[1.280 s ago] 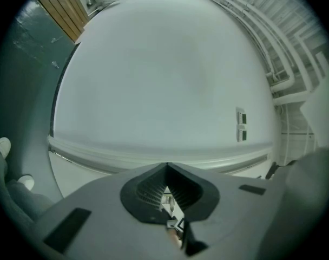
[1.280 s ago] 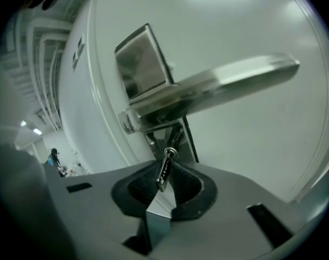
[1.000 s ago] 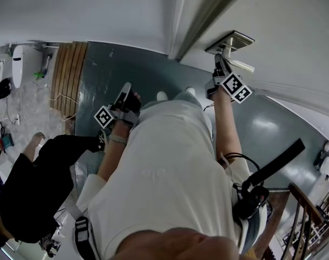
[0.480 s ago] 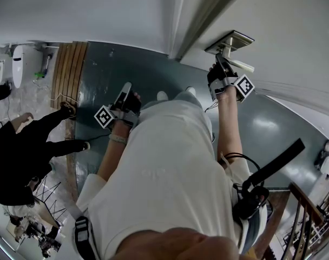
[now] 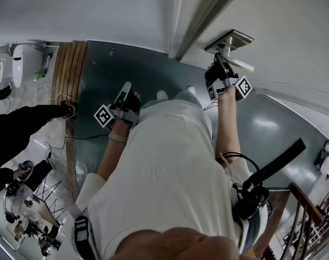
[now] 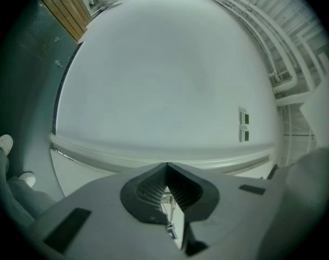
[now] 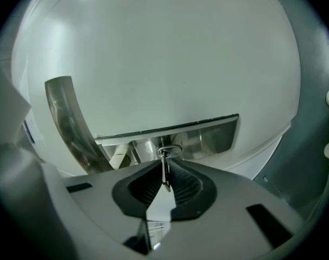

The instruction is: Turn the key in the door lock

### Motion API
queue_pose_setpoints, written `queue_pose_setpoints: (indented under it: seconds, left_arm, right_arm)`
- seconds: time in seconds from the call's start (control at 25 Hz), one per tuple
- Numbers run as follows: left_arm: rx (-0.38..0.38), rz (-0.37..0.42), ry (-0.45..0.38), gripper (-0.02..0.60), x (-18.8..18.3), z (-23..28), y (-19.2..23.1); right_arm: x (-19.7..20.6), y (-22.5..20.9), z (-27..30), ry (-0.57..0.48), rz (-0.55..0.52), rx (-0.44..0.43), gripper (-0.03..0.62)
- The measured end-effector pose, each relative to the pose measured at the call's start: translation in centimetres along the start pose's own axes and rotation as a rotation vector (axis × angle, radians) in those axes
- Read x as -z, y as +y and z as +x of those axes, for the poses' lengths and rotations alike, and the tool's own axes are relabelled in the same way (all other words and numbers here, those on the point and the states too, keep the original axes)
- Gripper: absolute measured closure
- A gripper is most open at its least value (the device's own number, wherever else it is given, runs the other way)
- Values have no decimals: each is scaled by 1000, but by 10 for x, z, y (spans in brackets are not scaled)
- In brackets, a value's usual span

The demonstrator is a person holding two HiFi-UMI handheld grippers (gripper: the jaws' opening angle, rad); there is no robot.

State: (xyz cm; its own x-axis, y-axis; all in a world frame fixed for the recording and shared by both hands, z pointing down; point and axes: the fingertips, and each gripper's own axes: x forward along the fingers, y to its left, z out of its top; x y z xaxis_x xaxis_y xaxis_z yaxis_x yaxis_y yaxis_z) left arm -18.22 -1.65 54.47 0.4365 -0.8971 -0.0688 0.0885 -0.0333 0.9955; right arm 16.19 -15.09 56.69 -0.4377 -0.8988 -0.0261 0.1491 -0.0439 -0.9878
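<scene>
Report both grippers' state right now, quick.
Left gripper: shut, nothing between its jaws.
Right gripper: shut on the key, which sits in the door lock.

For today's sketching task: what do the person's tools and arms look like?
The left tool and right tool are grey with ribbed black pads, each bearing a cube of black-and-white square markers. White short sleeves; a black cable by the right arm.
</scene>
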Motion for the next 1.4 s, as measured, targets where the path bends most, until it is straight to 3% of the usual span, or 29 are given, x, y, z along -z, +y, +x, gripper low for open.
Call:
queue_pose_setpoints:
  seconds: [0.16, 0.28, 0.4, 0.44, 0.52, 0.64, 0.72, 0.8, 0.88, 1.2, 1.4]
  left_arm:
    - [1, 1, -2, 574, 0, -1, -3]
    - [5, -1, -10, 574, -2, -5, -1]
    - [12, -4, -16, 574, -2, -4, 0]
    - [13, -7, -19, 574, -3, -3, 1]
    - [16, -16, -23, 574, -4, -3, 3]
    - [25, -21, -15, 574, -2, 0, 2]
    - [27, -23, -10, 574, -1, 2, 2]
    - [29, -28, -11, 574, -2, 2, 4]
    - [32, -28, -13, 574, -2, 2, 4]
    - [33, -38, -34, 574, -4, -2, 4]
    - [30, -47, -34, 574, -3, -2, 4]
  right_arm:
    - [0, 4, -3, 0, -22, -31, 536]
    - [1, 4, -15, -20, -47, 1, 536]
    - [-4, 11, -34, -25, -226, 73, 536]
    - [-4, 14, -39, -9, -357, 114, 536]
    - [-1, 14, -47, 64, -765, 250, 536]
    - [1, 15, -59, 185, -1587, 510, 536]
    - [12, 19, -58, 273, -2067, 612, 536]
    - [25, 14, -53, 363, -2413, 661, 536]
    - [31, 4, -49, 429, -2624, 691, 536]
    - [29, -1, -25, 464, -2857, 768, 530]
    - [22, -3, -18, 419, -2914, 828, 524]
